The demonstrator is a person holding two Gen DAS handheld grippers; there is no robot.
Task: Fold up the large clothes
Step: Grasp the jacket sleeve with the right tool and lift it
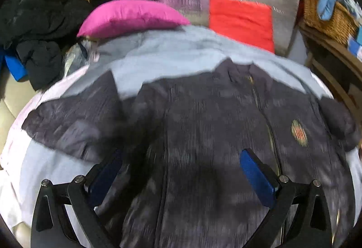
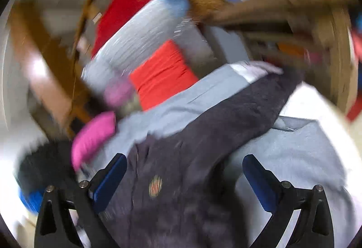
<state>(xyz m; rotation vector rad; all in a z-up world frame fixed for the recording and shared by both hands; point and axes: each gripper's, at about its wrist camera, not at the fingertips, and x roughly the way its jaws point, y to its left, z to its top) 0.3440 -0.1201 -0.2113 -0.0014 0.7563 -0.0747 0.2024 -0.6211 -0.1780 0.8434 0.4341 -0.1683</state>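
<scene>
While the jacket lay spread on the sheet, your left tool and right tool gaped wide, holding nothing.

The dark jacket lies spread on the pale sheet. The left gripper, jaws wide apart, hangs over the jacket's lower part.
</scene>
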